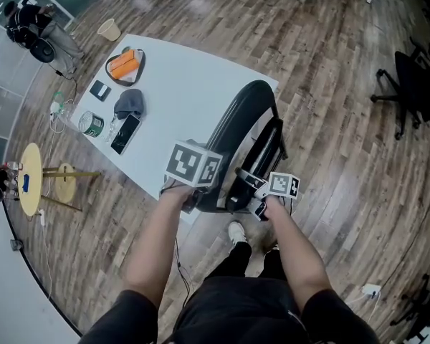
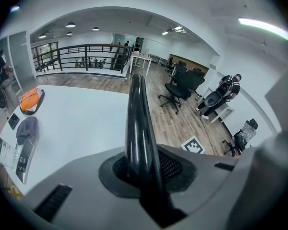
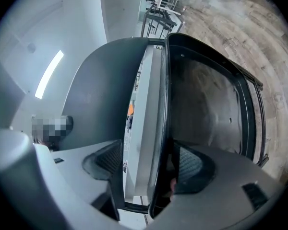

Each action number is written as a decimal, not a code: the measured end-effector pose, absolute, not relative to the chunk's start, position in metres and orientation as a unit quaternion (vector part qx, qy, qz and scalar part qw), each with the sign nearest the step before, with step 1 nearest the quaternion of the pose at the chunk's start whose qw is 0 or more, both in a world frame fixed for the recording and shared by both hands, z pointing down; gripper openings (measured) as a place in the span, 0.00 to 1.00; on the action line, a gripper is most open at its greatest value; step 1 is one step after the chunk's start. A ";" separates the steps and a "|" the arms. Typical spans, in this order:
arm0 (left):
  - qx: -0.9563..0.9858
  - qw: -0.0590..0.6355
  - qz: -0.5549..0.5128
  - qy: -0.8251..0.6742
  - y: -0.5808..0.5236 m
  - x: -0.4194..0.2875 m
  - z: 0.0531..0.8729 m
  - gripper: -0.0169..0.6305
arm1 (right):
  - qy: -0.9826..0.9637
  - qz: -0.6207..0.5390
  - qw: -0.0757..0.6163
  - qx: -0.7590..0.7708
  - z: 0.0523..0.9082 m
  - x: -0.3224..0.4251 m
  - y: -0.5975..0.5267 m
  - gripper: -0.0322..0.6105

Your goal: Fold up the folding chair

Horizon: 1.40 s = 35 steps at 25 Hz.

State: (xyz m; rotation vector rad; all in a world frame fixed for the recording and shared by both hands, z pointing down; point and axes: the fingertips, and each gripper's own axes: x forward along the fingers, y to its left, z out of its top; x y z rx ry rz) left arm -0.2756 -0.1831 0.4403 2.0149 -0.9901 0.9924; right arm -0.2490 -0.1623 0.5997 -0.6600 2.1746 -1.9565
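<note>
The black folding chair point(image 1: 242, 131) stands against the white table's near edge, its seat point(image 1: 264, 156) tipped up close to the arched backrest. My left gripper point(image 1: 192, 192) is shut on the backrest's glossy black edge point(image 2: 136, 123), which runs up between the jaws in the left gripper view. My right gripper point(image 1: 256, 205) is at the seat's near end. In the right gripper view its jaws stand wide. The seat's black rim point(image 3: 163, 128) lies against the right pad point(image 3: 194, 164) and a black frame bar against the left pad point(image 3: 103, 159), with the table showing through the gap.
The white table point(image 1: 186, 77) holds an orange item in a tray point(image 1: 125, 64), a grey cap point(image 1: 129, 103), a phone point(image 1: 125, 133) and a can point(image 1: 92, 124). An office chair point(image 1: 408, 84) stands far right, a small round yellow table point(image 1: 30, 178) at left. The person's feet point(image 1: 236, 231) are below the chair.
</note>
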 end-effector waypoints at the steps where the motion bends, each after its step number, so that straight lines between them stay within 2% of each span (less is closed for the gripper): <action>1: 0.773 0.337 0.381 -0.380 -0.183 -0.276 0.440 0.14 | 0.722 -0.651 0.074 -0.219 0.599 -0.249 -0.163 0.55; 6: 0.771 0.332 0.384 -0.384 -0.185 -0.278 0.440 0.14 | 0.757 -0.614 0.032 -0.220 0.603 -0.250 -0.158 0.55; 16: 0.772 0.246 0.405 -0.423 -0.181 -0.289 0.427 0.27 | 0.793 -0.527 -0.037 -0.305 0.602 -0.199 -0.161 0.55; 25: 0.780 0.160 0.421 -0.434 -0.178 -0.298 0.395 0.32 | 0.803 -0.472 -0.015 -0.365 0.555 -0.183 -0.144 0.55; 31: 0.802 0.102 0.346 -0.476 -0.159 -0.302 0.328 0.29 | 0.821 -0.415 -0.012 -0.392 0.507 -0.180 -0.120 0.55; 35: 0.823 0.088 0.260 -0.496 -0.142 -0.295 0.295 0.18 | 0.830 -0.350 0.009 -0.433 0.460 -0.168 -0.101 0.55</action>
